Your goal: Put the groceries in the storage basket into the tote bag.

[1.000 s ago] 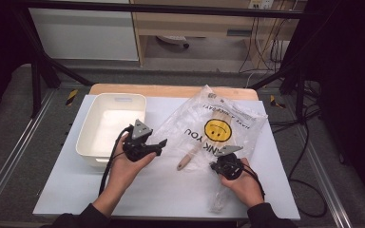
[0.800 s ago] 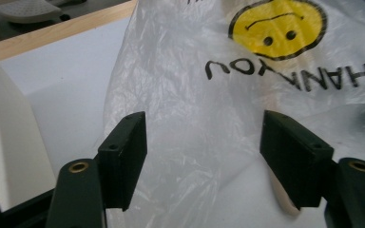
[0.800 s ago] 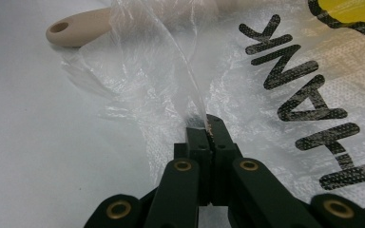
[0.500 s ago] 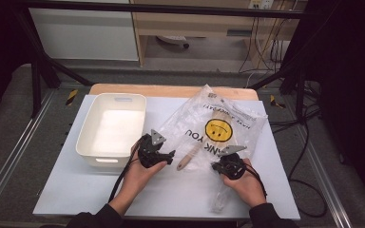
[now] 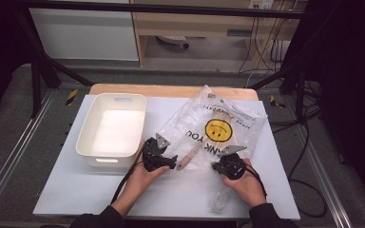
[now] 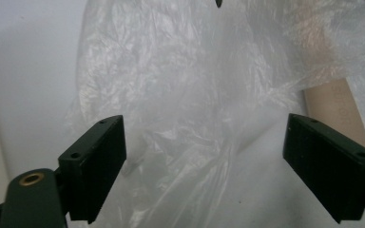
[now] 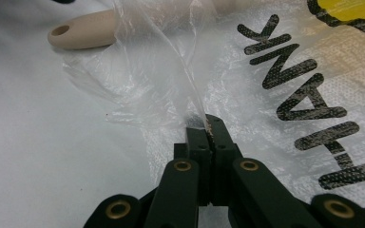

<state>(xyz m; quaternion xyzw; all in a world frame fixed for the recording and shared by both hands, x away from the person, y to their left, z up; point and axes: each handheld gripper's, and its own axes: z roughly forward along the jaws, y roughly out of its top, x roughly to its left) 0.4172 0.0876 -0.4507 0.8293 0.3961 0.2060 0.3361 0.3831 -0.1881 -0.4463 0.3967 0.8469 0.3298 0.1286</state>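
Note:
A clear plastic bag (image 5: 218, 124) with a yellow smiley and black "THANK YOU" print lies on the white table. A wooden handle (image 5: 188, 157) sticks out of its near open edge. My right gripper (image 5: 217, 166) is shut on the bag's edge (image 7: 197, 111), with the film pinched between the jaws and the handle (image 7: 83, 33) up to the left. My left gripper (image 5: 172, 163) is open at the bag's left mouth; crumpled film (image 6: 195, 118) lies between its wide-apart jaws, and the handle (image 6: 335, 107) shows at the right.
A white rectangular tub (image 5: 113, 129) stands on the table's left half, just left of my left gripper. A small clear wrapper (image 5: 218, 202) lies near the front edge by the right hand. Cables run on the floor at the right.
My left gripper has moved right from beside the tub to the bag's open edge next to the wooden handle. The right gripper has stayed shut on the bag.

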